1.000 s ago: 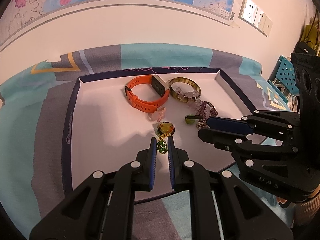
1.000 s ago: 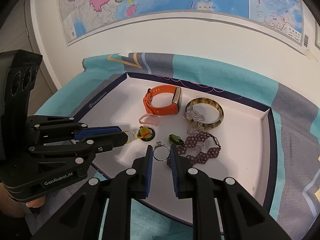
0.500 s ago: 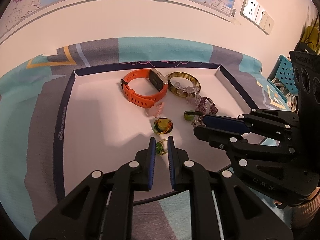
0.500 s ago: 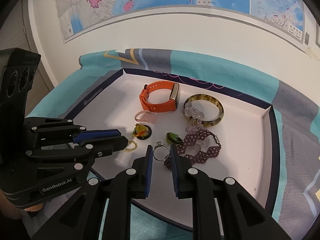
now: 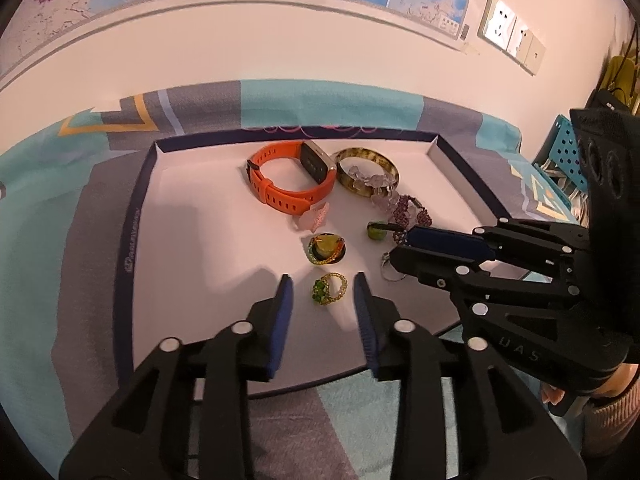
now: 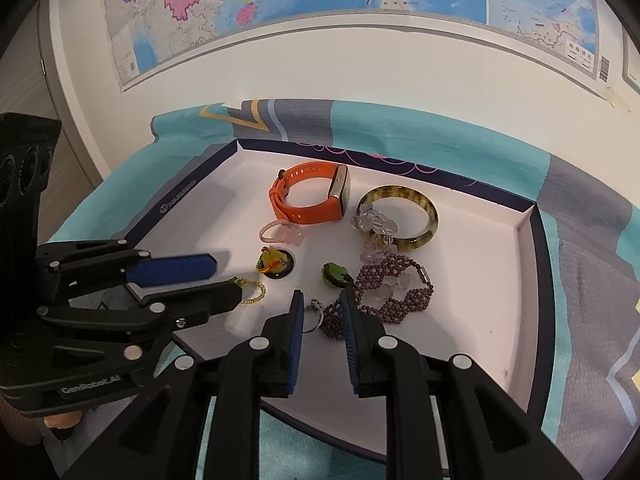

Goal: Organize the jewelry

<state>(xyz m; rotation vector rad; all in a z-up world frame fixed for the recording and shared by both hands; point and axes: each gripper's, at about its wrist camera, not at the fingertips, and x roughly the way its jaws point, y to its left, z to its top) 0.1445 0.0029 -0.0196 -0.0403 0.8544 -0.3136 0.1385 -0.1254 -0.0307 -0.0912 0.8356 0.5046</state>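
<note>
Jewelry is gathered in a shallow white tray [image 5: 136, 240] with a dark rim, laid on a teal and grey patterned cloth [image 5: 48, 208].

In the left wrist view, the left tongs [image 5: 323, 286] are seen with their jaws apart, having just been opening, and a small gold beaded ring with a green stone [image 5: 329, 289] lies loose on the tray floor between them, touched by neither pad. It is judged that this ring has been set down near the tray's front edge. Just beyond it lie a yellow and black ring [image 5: 326, 249] and a green ring [image 5: 376, 232]; an orange watch [image 5: 290, 184], a mottled bangle [image 5: 366, 172] and a purple beaded bracelet [image 5: 408, 216] are placed toward the back edge. The right tongs [image 5: 400, 250] are seen from the side at the tray's right.

In the right wrist view, the right tongs [image 6: 321, 306] have been opening slightly; a thin silver ring [image 6: 314, 318] and the bracelet's end sit between the jaws, but whether the pads press on them cannot be told. The next move is judged to call for lifting the left tongs clear without dragging the small ring.

A wall map [image 6: 320, 8] is hung behind the tray, and wall sockets [image 5: 512, 40] are visible in the left wrist view.
</note>
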